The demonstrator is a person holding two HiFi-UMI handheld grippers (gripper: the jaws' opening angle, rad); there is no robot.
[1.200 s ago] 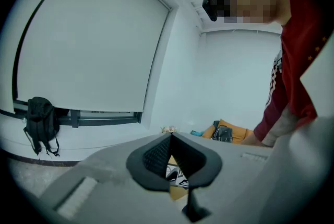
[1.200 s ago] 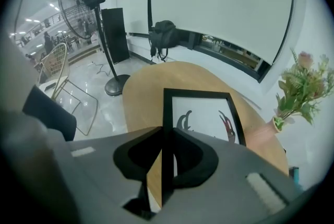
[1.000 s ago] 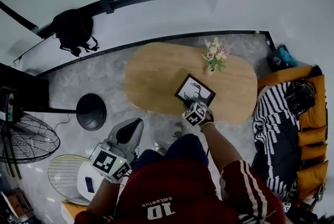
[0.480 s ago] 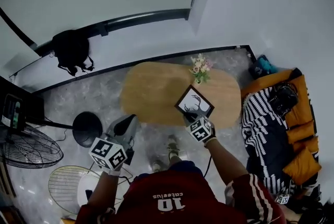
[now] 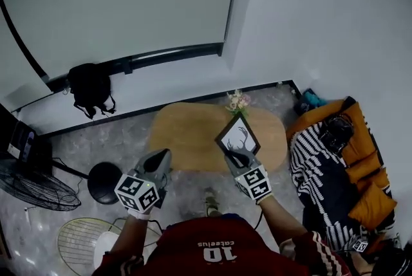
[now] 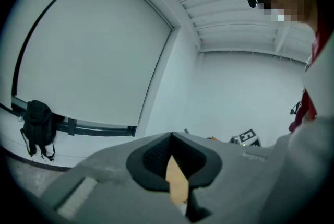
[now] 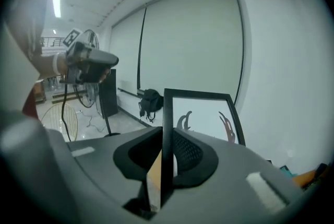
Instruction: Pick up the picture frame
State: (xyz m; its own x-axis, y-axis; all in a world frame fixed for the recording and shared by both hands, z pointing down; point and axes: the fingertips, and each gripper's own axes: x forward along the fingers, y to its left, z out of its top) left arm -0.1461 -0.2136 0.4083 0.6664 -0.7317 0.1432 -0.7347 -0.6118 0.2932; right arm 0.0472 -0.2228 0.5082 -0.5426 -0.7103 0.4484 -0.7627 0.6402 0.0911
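Observation:
The picture frame (image 5: 238,137) is black with a white print of a dark antlered deer. It hangs in the air above the near edge of the oval wooden table (image 5: 187,133), tilted on one corner. My right gripper (image 5: 237,156) is shut on its lower edge. In the right gripper view the frame (image 7: 204,113) stands upright, its left edge clamped between the pads (image 7: 183,152). My left gripper (image 5: 161,160) hovers to the left of the table, apart from the frame. In the left gripper view its jaws (image 6: 171,138) meet at the tips with nothing held.
A small vase of flowers (image 5: 237,101) stands on the table's far edge behind the frame. A sofa with orange cushions and a striped blanket (image 5: 325,165) is at the right. At the left are a black backpack (image 5: 89,85), a floor fan (image 5: 32,186), a round stand base (image 5: 103,173) and a wire guard (image 5: 80,239).
The right gripper has lifted the frame off the table and raised it high. The left gripper rose a little. The head view has risen, so the table looks smaller.

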